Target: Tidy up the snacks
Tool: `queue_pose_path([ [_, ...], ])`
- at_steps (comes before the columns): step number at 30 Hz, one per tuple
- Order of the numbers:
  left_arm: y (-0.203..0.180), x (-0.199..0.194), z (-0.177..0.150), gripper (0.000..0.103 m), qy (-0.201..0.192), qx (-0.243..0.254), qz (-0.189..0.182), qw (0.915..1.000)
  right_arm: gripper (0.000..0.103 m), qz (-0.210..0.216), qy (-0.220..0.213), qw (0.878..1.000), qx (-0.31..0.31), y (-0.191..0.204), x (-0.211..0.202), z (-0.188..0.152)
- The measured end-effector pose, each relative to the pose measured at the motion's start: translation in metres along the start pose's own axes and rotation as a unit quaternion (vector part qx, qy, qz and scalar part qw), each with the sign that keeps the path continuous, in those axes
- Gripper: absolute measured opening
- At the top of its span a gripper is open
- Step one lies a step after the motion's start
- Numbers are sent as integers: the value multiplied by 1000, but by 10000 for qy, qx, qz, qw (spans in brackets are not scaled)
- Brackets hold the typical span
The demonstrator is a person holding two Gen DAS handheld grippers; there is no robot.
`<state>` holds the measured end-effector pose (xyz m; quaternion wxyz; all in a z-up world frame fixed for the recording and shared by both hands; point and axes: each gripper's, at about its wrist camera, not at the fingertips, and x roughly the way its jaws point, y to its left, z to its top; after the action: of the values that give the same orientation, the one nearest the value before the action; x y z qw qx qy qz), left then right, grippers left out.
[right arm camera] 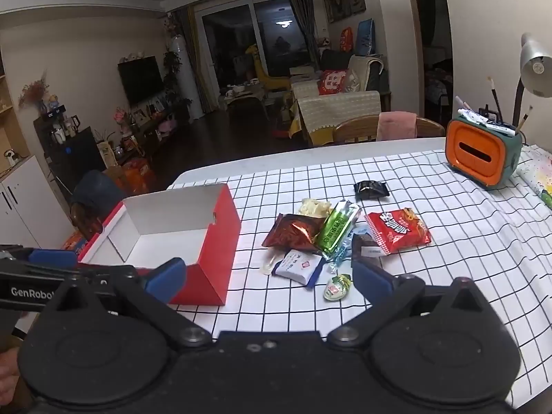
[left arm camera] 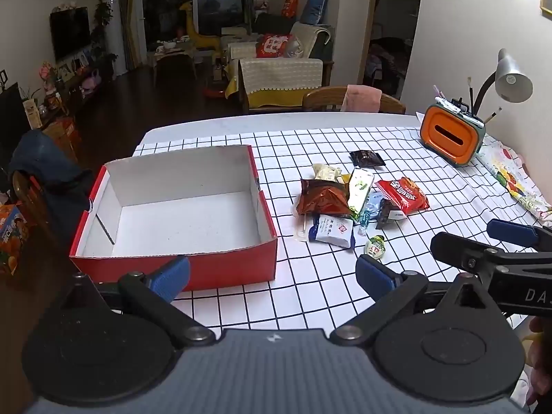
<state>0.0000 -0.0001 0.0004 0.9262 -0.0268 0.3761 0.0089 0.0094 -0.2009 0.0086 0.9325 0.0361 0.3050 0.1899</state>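
Snacks (left arm camera: 358, 203) overlap in a pile right of box (left arm camera: 179, 214); w/ both tongs, left (left arm camera: 272, 272) & right (right arm camera: 269, 277), wide and empty, we risk grabbing two packets or scattering them.

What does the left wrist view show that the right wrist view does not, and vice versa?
Only the left wrist view: the right tongs reaching in from the right, and the box's whole bare floor.
Only the right wrist view: the left tongs at the left edge, and white cabinets.
Both: the box, the snack pile beside it, the orange holder, the lamp, both tongs open.
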Motion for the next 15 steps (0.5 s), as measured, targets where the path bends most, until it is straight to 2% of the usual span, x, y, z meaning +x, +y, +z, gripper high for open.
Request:
queue_pose_path([
  [6,-1,-6,1,103,-45,-9,27,10000,102,-377,-8,9993,-59,4,3,0],
  [15,-2,-8,0,103,-101,32,82,9999,103,-222,-8,9997,-53,0,-2,-3],
])
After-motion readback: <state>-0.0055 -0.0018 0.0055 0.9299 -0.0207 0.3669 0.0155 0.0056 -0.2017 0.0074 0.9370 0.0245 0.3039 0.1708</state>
